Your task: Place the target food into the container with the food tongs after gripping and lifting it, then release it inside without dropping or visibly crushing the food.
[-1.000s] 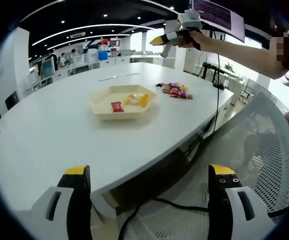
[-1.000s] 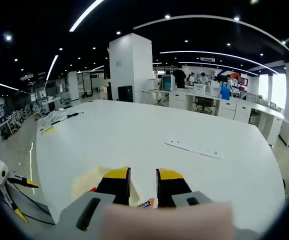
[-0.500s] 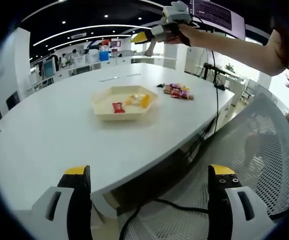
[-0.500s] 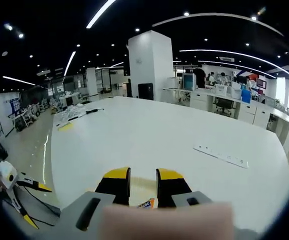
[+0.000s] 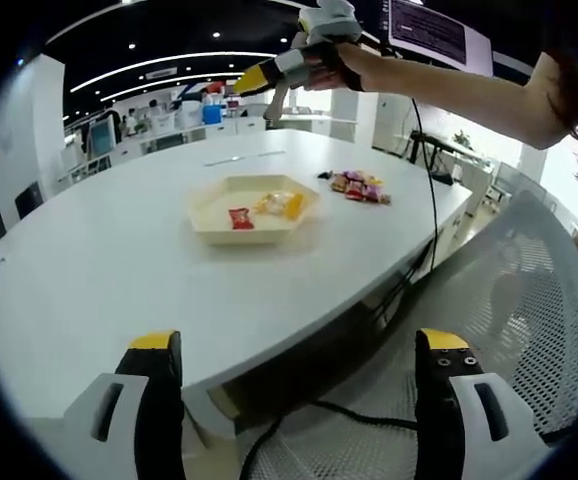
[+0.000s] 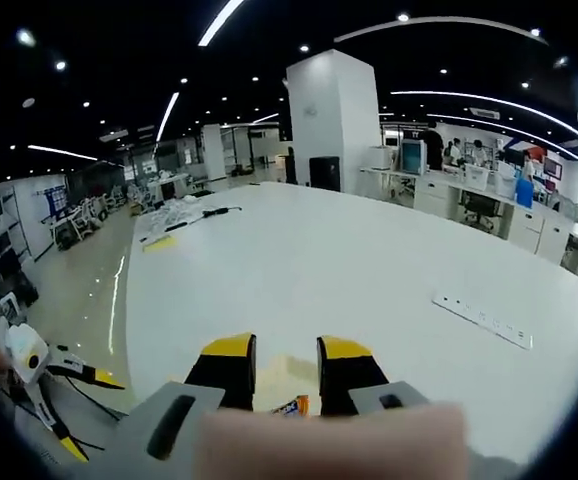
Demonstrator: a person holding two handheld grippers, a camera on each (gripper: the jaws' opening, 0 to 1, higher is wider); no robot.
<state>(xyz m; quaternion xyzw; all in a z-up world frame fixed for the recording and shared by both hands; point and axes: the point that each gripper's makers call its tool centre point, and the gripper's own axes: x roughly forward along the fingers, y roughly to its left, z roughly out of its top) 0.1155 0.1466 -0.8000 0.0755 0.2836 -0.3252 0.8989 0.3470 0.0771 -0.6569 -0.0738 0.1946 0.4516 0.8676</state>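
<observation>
On table: tray [image 5: 209, 222] well ahead of left gripper [image 5: 299, 350], holds red and yellow snacks [image 5: 265, 205]
Writing: none readable
Left gripper: low at table [image 5: 89, 270] edge, jaws wide apart, empty
Right gripper [image 5: 269, 72]: held high by hand [image 5: 334, 65] above tray; jaws slightly parted, small wrapper [image 6: 291, 406] between them
Snack pile [image 5: 359, 186]: right of tray

Cream tray [image 5: 209, 222] holding red and orange sweets [image 5: 236, 216] on white table [image 5: 99, 270]

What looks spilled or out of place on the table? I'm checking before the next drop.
Nothing looks spilled: wrapped snacks lie inside the cream hexagonal tray, and the loose pile of wrapped snacks sits together on the white table.
</observation>
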